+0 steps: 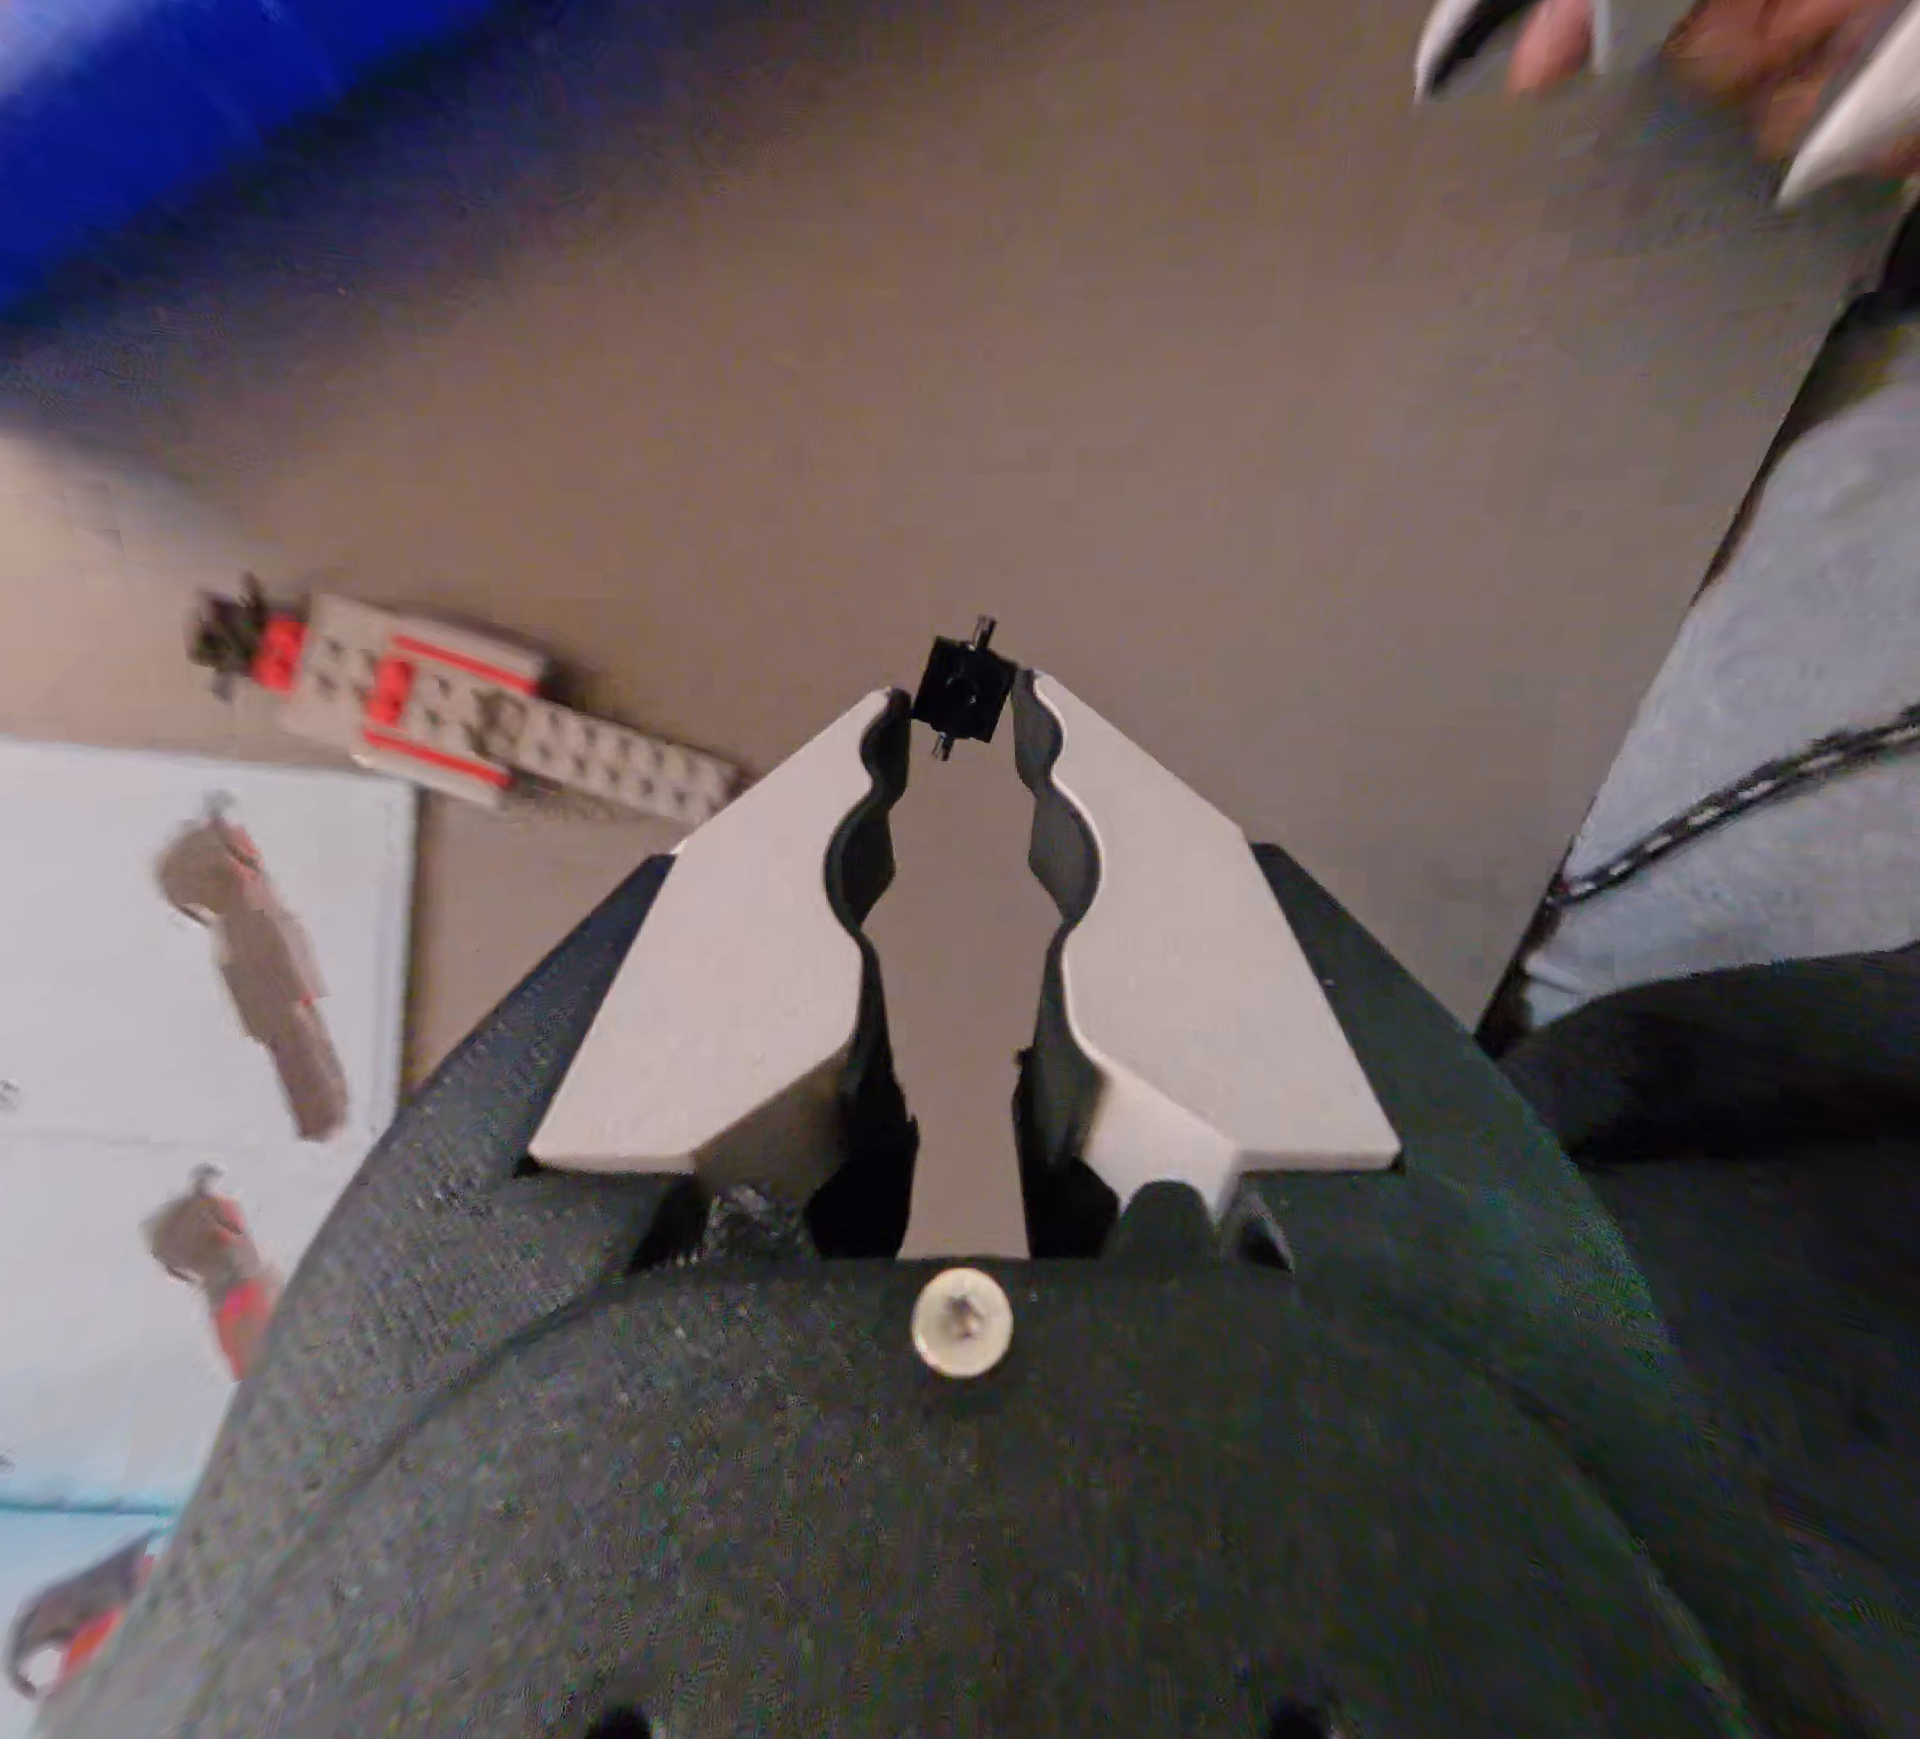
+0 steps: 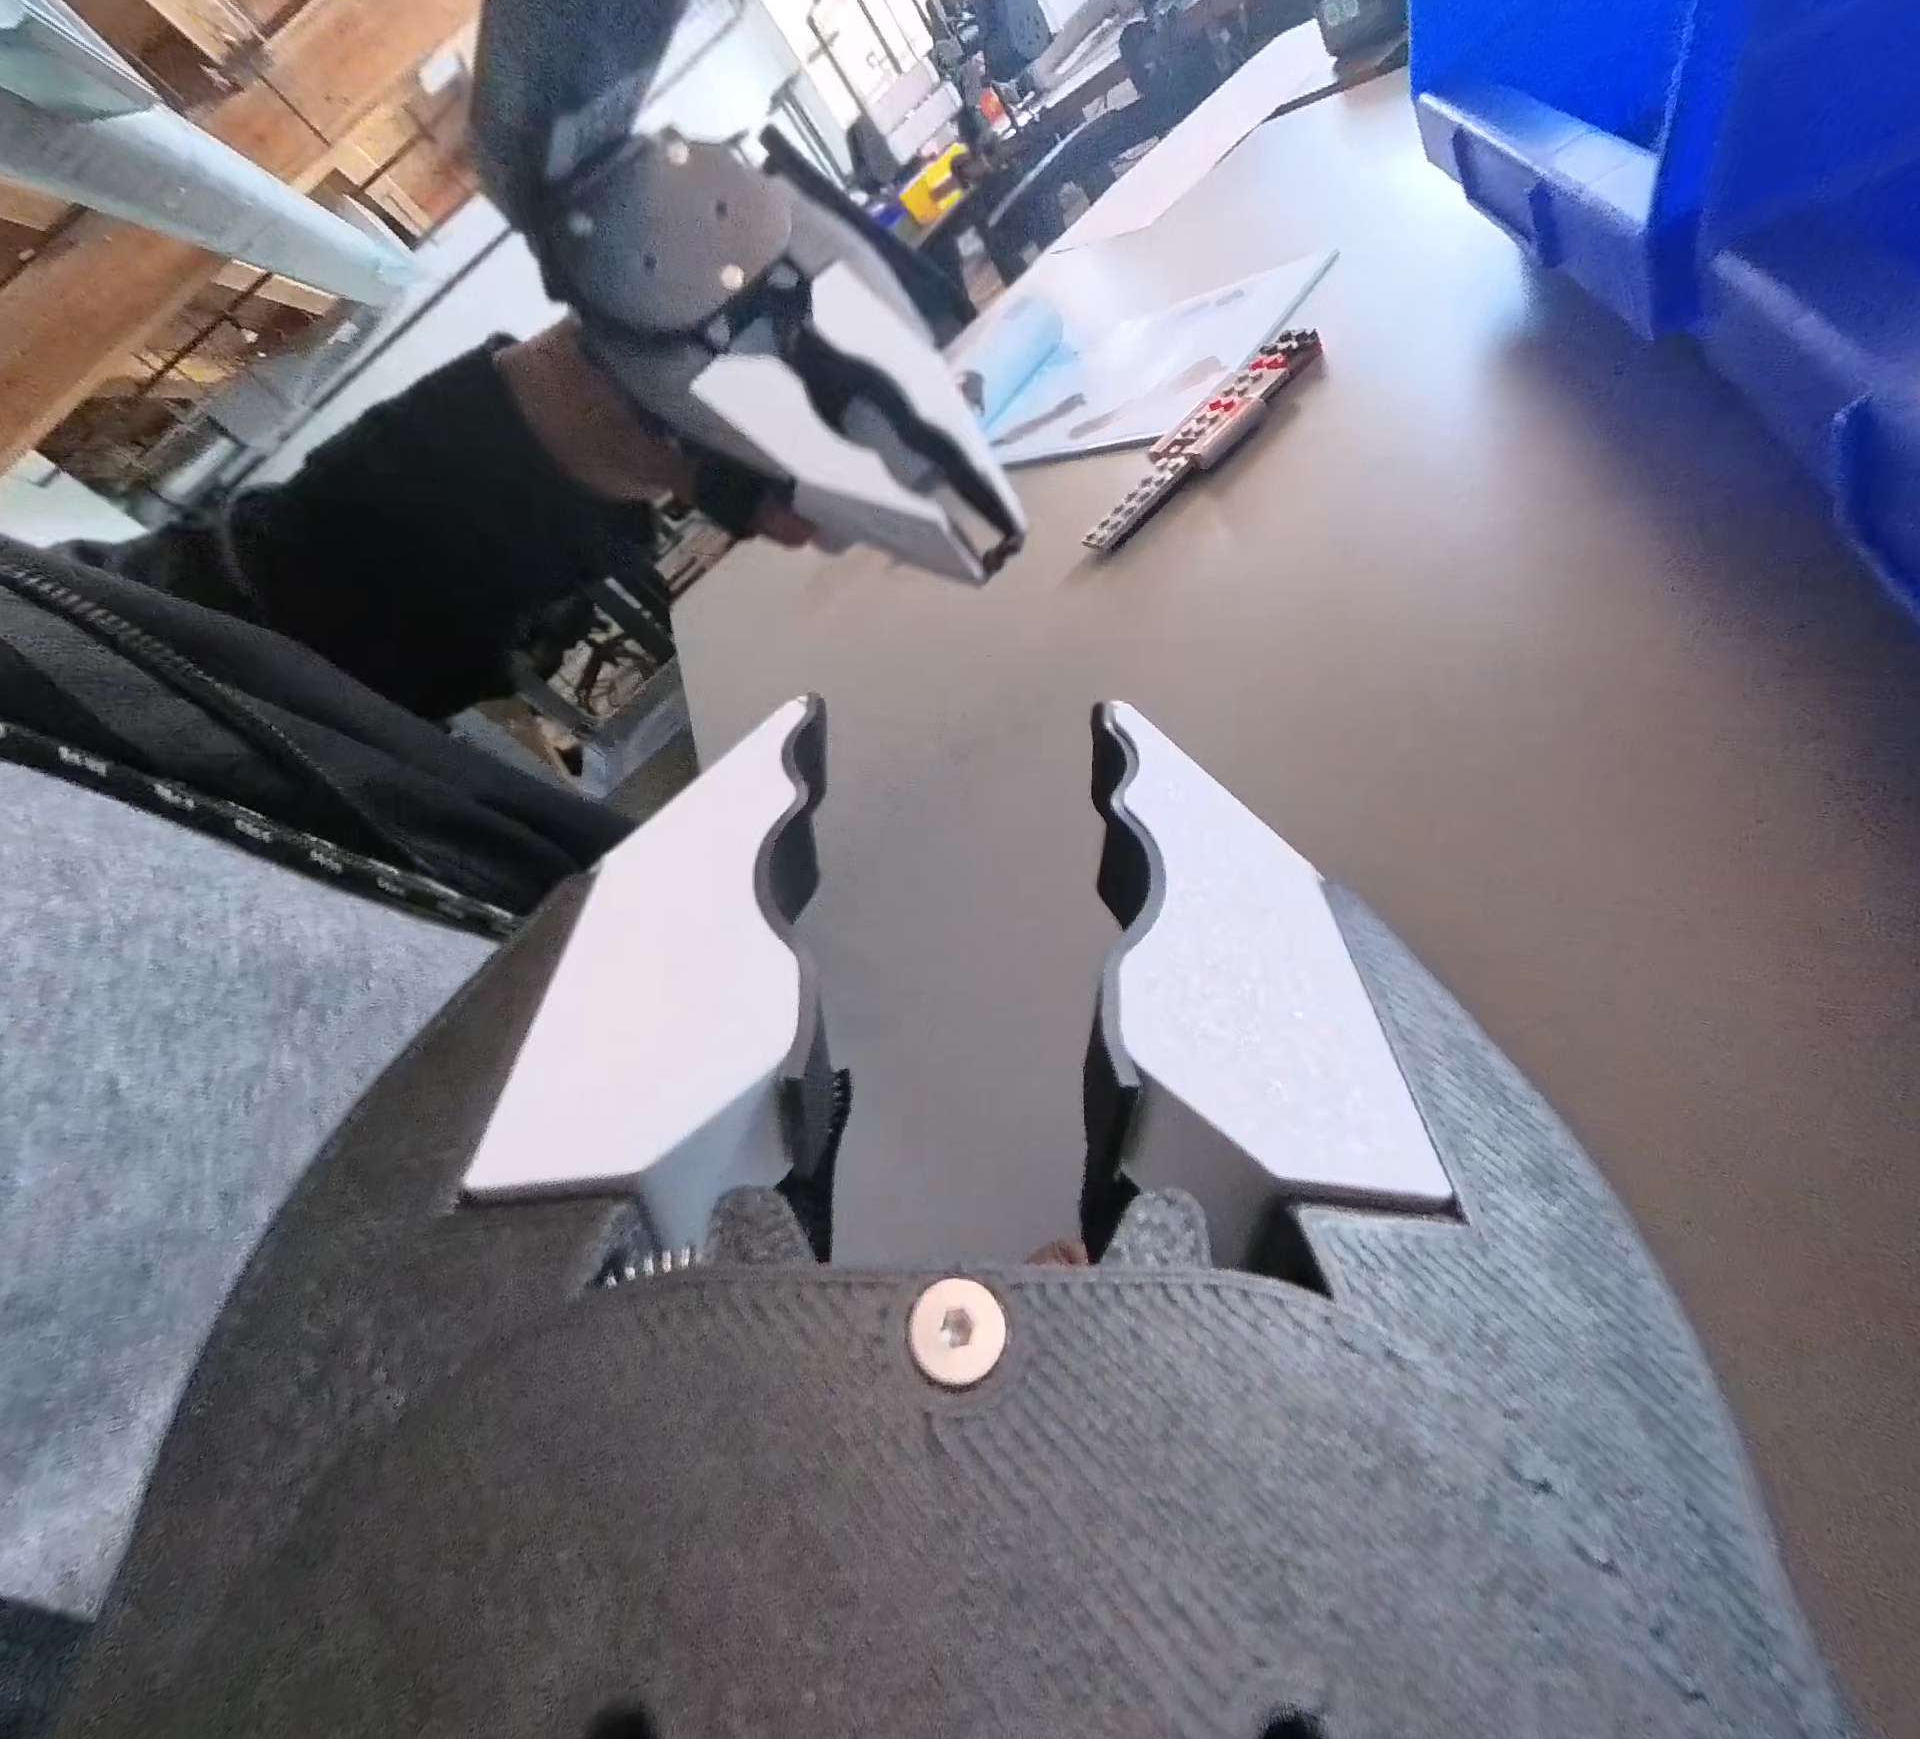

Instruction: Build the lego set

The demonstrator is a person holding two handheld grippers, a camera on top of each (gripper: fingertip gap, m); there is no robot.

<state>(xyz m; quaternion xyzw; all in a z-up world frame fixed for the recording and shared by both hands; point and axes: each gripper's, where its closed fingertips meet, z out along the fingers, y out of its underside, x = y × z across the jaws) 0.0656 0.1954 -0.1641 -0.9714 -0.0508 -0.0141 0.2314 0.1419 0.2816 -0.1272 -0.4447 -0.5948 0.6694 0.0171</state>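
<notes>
My left gripper (image 1: 961, 702) is shut on a small black lego piece (image 1: 963, 700) with short pins, held at the fingertips above the grey table. A long grey and red lego build (image 1: 468, 713) lies on the table to its left; it also shows in the right wrist view (image 2: 1210, 432). My right gripper (image 2: 958, 718) is open and empty, low over the table's near side. In the left wrist view the right gripper (image 1: 1621, 79) shows blurred at the top right. In the right wrist view the left gripper (image 2: 987, 546) hangs above the table, pointing down.
A blue bin (image 2: 1704, 110) stands along the table's right side, and shows blurred in the left wrist view (image 1: 260, 58). An open instruction booklet (image 1: 156, 1066) lies beside the build, also in the right wrist view (image 2: 1122, 349). A person's grey clothing (image 2: 187, 962) is at the near edge. Spacing between my two grippers at the tips: around 12 cm.
</notes>
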